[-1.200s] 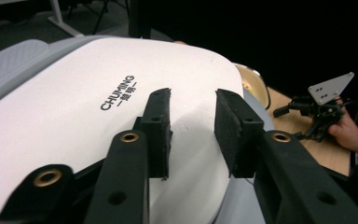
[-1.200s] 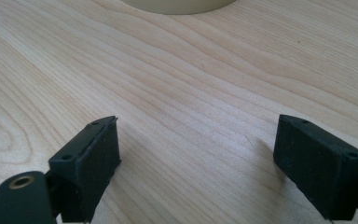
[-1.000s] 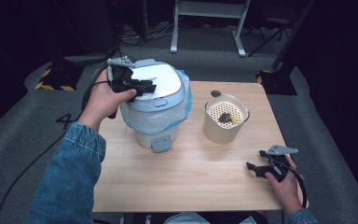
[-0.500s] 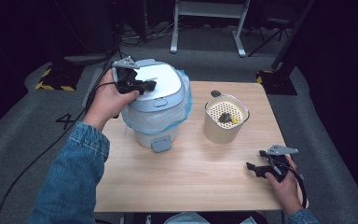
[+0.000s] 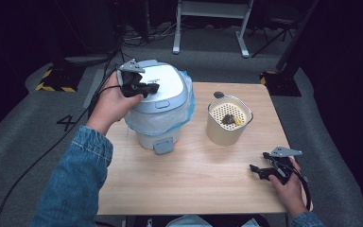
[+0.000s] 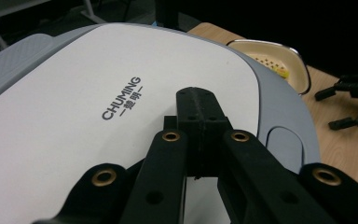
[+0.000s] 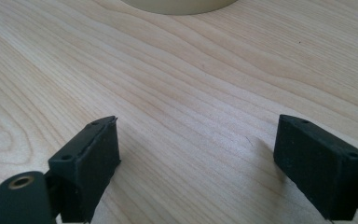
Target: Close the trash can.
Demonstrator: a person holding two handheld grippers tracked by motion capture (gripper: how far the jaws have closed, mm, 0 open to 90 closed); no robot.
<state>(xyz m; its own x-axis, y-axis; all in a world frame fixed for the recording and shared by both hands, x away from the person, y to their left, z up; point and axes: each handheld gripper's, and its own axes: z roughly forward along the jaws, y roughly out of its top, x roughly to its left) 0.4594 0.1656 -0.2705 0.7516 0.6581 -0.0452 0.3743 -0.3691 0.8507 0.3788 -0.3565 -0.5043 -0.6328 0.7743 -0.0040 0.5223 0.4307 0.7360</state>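
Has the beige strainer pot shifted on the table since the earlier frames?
No. The pot sits at the same spot beside the bin, equally near the table's far right corner.

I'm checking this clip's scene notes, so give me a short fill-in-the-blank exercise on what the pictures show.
1. The left gripper rests on the bin's white ____ with its jaws shut.
2. The right gripper sits low over the wooden table with its jaws ____.
3. The bin is lined with a ____ plastic bag.
4. The cream strainer pot stands to the bin's ____ in the high view.

Missing words: lid; open; blue; right
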